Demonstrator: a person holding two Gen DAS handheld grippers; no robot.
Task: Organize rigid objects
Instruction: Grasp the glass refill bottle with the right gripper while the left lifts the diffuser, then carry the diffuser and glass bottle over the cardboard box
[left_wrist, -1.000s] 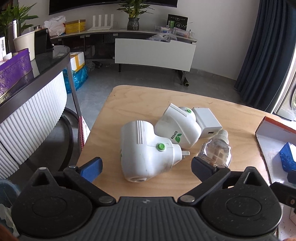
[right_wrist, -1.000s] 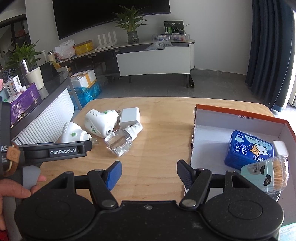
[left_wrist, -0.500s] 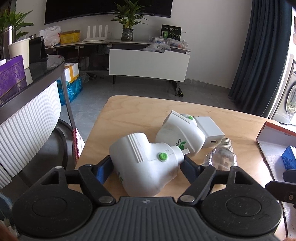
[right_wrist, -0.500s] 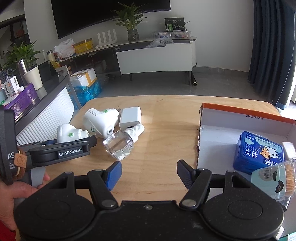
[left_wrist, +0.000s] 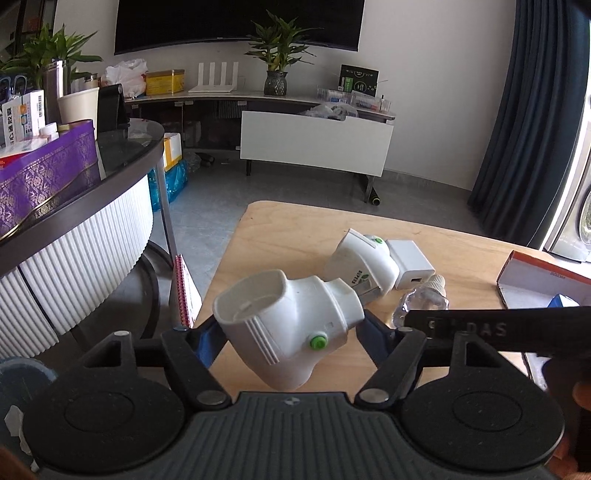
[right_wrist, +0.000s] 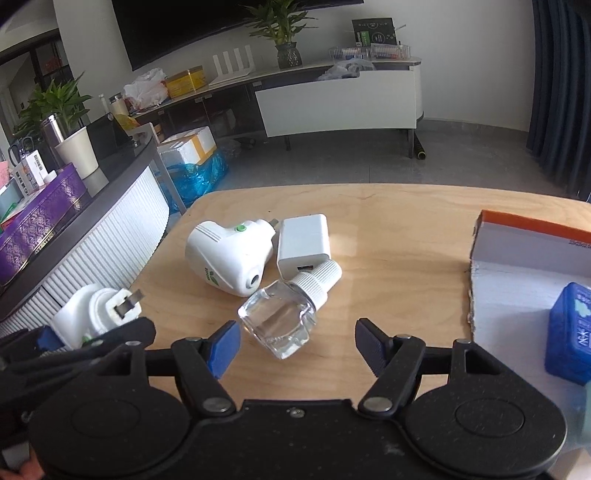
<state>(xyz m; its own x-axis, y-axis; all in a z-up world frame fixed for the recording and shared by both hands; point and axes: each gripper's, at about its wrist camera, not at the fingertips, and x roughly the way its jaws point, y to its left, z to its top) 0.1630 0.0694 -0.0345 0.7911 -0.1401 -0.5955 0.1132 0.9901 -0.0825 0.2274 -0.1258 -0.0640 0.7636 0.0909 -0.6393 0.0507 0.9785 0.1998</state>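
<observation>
Now logging near to far. My left gripper (left_wrist: 290, 338) has its jaws closing on the white plug-in diffuser (left_wrist: 291, 325); the blue pads press its flanks and it sits tilted, open socket end up-left, plug end toward the far right, apparently lifted clear of the worktop (left_wrist: 280, 236). In the right wrist view the same piece shows at lower left with its metal prongs pointing right. My right gripper (right_wrist: 293, 345) is spread and empty, its jaws opening; the clear glass bottle (right_wrist: 277, 325) lies just ahead of the gap, nearer the blue left pad than the black right one, nothing between the pads yet. The relation that matters: the bottle's long axis runs diagonally, glass body near-left, white ribbed cap (right_wrist: 317, 278) far-right, so it sits skewed to the jaw line rather than square across it. The right hand is plainly the nearer one to it. Judgement: a short advance with a small twist should bracket the glass body. Beyond the cap, touching it, lies the white USB charger (right_wrist: 304, 243), with the second diffuser (right_wrist: 225, 254) just beside it to the left. Off right, the orange-rimmed box (right_wrist: 517, 236) holds a blue pack (right_wrist: 569, 332), presumably the destination.
</observation>
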